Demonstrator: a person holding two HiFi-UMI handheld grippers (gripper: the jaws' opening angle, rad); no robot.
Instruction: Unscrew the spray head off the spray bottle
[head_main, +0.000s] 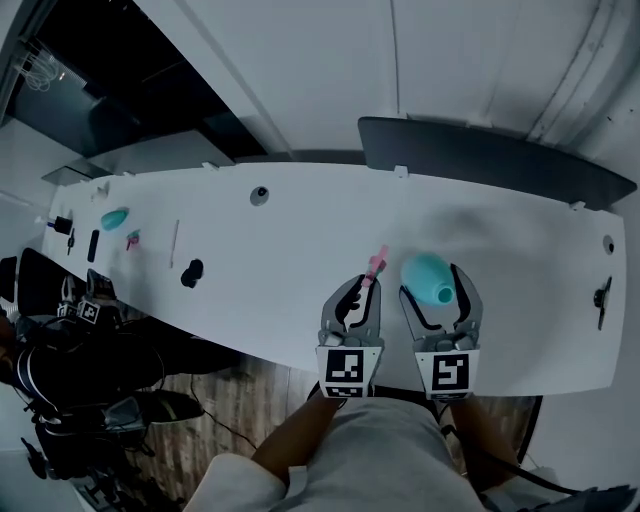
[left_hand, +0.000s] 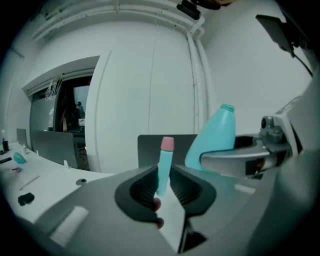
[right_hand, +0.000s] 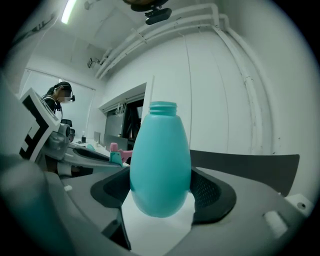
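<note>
Bottle and head are apart, one in each of my grippers, over the near edge of the white table (head_main: 300, 220). My right gripper (right_hand: 160, 186) grasps the teal spray bottle (right_hand: 160, 165) round its wide belly, jaws spread far and pads pressing on both sides. The bottle's threaded neck (right_hand: 163, 107) is bare and open at the top, and its body is plain teal. My left gripper (left_hand: 167, 176) is clenched narrowly on the spray head (left_hand: 165, 165), a slim teal piece with a pink tip that rises from between the pads. The two grippers are side by side and close together. The only print I can make out is the black-and-white square pattern on each marker cube (head_main: 347, 367).
</note>
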